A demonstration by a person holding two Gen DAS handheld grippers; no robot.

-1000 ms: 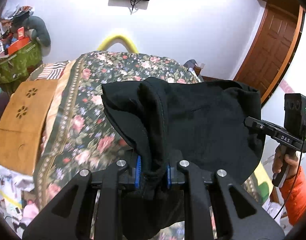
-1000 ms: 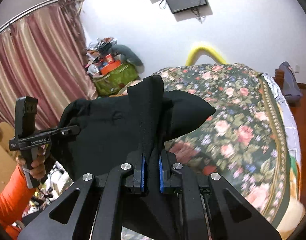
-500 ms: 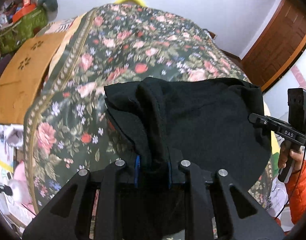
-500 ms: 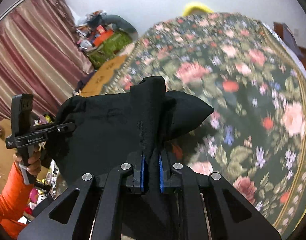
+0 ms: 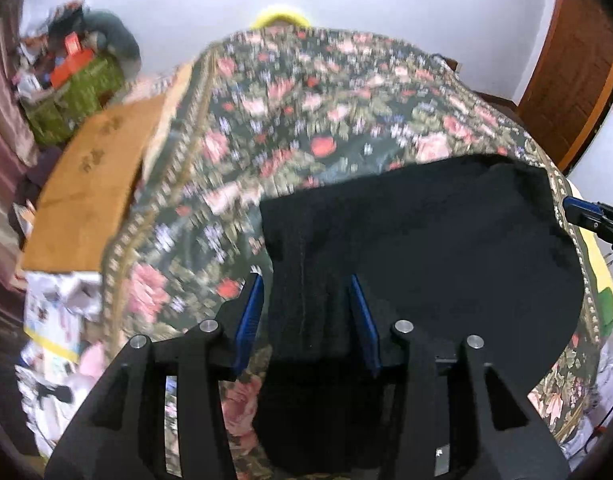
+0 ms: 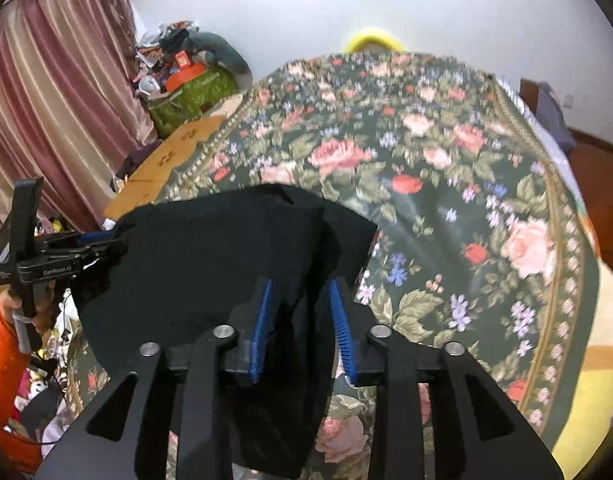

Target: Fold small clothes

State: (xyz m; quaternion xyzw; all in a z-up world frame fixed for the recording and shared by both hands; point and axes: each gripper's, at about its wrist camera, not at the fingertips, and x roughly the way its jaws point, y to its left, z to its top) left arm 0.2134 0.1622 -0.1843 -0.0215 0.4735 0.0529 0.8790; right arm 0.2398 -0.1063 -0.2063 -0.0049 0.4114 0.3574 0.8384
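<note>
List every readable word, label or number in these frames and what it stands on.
"GenRobot.AI", roughly read, small: white print on the side of the left gripper in the right wrist view.
Small logo at that body's left end: too small to read.
Red box on the far clutter: print blurred.
Nothing else legible.

Both wrist views close, angled down, sharing bedspread (image 5: pixel 306 128)
</note>
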